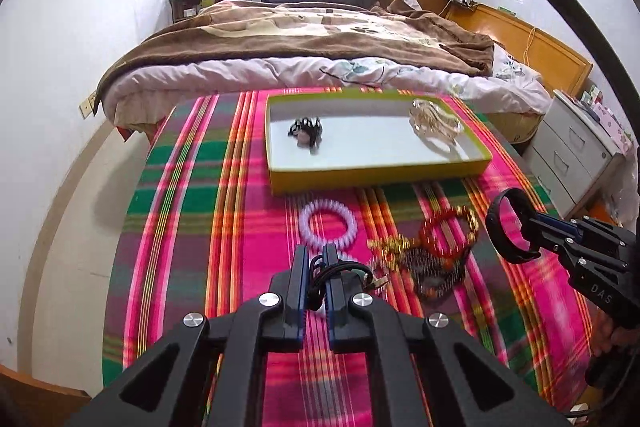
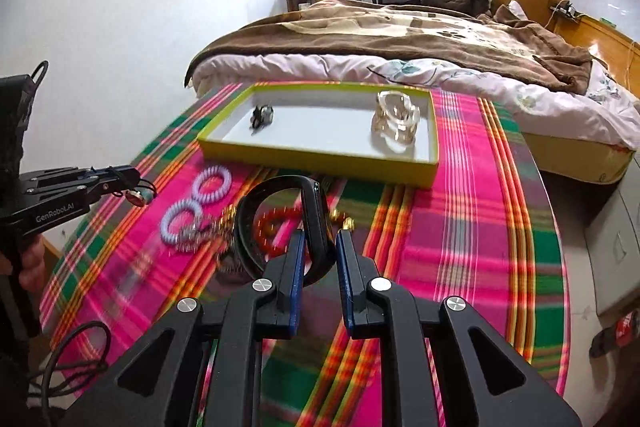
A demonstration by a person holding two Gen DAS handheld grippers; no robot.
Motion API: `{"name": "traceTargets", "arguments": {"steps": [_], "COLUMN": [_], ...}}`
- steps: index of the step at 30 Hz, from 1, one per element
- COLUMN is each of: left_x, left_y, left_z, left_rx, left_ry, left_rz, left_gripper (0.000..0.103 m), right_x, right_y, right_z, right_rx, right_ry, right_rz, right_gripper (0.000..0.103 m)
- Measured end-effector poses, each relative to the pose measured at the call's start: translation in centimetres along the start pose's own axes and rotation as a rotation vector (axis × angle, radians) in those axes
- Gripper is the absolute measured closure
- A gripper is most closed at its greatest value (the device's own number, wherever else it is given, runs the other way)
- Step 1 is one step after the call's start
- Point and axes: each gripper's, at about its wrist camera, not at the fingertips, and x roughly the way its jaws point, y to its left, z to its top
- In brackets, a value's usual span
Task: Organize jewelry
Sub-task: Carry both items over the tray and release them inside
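Jewelry is split: some already lies in the yellow tray (image 1: 376,173) ahead of both claws, the rest is loose on the plaid counter (image 1: 224,227) between claws and tray. We have the left claw (image 1: 313,269) squeezed tight on a thin black cord piece with a small charm (image 2: 138,196), lifted clear of the cloth. The right claw (image 2: 318,253) is pinched narrow on a black bangle (image 2: 280,227), gripped by its band so the loop hangs ahead of the fingers. Both are raised, likely to clear the tray rim. Two lilac coil bands (image 1: 328,223) sit just beyond the left claw, and a red bead bracelet (image 1: 450,231) with gold chains lies between the claws. In the tray, a dark piece (image 1: 306,133) lies left, clear bangles (image 1: 434,123) right, so we judge sorting by kind.
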Motion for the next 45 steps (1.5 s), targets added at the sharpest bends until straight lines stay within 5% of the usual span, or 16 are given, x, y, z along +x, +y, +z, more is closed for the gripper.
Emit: {"name": "traceTargets", "arguments": {"steps": [22, 45], "left_x": [9.1, 16.1], "left_y": [1.0, 1.1], "left_z": [9.5, 9.0], "left_rx": [-0.043, -0.049], "left_ry": [0.006, 0.131], "left_rz": [-0.022, 0.024], "left_gripper": [0.096, 0.095], "right_x": [10.8, 17.4], "right_y": [-2.2, -2.1], "right_z": [10.5, 11.8], "right_rx": [-0.013, -0.040], "right_ry": [0.058, 0.175], "right_rz": [-0.067, -0.136], "right_gripper": [0.087, 0.087]}}
